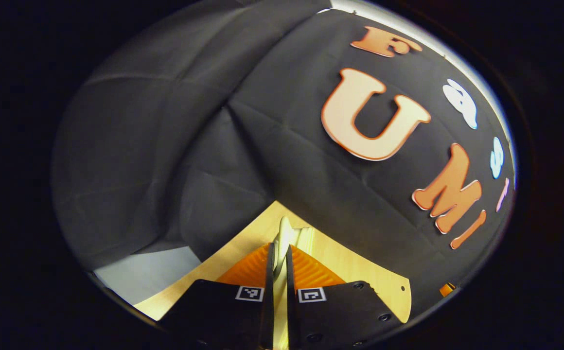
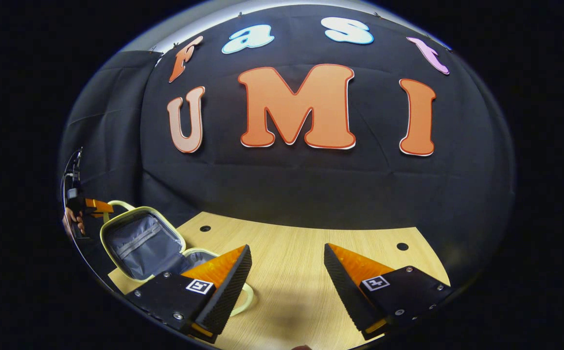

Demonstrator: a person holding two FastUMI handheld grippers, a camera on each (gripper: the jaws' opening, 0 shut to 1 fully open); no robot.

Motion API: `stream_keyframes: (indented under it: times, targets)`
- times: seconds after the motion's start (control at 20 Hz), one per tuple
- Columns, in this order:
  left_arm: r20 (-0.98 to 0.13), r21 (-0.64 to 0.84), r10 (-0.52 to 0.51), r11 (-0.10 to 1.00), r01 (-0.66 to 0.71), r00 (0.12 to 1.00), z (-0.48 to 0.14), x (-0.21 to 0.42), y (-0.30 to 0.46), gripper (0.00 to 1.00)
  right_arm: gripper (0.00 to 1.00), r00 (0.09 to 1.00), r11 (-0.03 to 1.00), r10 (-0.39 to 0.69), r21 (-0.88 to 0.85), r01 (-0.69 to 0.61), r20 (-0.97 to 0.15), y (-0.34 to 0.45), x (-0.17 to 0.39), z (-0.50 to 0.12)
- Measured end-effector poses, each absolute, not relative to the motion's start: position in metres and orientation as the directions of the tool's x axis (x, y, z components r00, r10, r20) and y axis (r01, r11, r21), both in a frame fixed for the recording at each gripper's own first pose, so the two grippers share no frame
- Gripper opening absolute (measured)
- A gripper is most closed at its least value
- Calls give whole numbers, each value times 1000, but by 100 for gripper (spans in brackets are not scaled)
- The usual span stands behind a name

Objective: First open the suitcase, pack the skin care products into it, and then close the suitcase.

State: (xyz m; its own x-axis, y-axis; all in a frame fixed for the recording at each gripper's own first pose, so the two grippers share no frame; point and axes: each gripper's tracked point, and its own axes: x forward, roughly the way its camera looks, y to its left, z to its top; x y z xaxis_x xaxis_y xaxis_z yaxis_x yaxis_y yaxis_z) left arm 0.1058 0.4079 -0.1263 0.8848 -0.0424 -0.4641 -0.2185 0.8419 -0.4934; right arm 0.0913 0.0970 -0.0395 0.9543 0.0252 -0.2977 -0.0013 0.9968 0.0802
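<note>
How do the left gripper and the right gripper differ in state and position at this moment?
The left gripper has its fingers nearly closed on the pale edge of the suitcase lid; the right gripper stands wide open, holding nothing. The left gripper is up at the raised lid; the right gripper hovers over the bare wooden table, beside the open suitcase. Both carry small square markers.

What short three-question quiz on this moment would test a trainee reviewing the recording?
1. True or false: the suitcase lid stands open.
2. What is the left gripper shut on? A) the lid's edge B) a bottle C) nothing
3. Fill in: the right gripper hovers over the wooden table with its jaws ____.

Key: 1 true; 2 A; 3 open.
</note>
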Motion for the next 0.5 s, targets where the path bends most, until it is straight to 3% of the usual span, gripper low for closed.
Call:
stream_keyframes:
  times: [0.5]
  targets:
    - [-387,-348,-187,936,44,903,-65,104,262,11,95,959,997,44,80,-22,-281,73,93,-46]
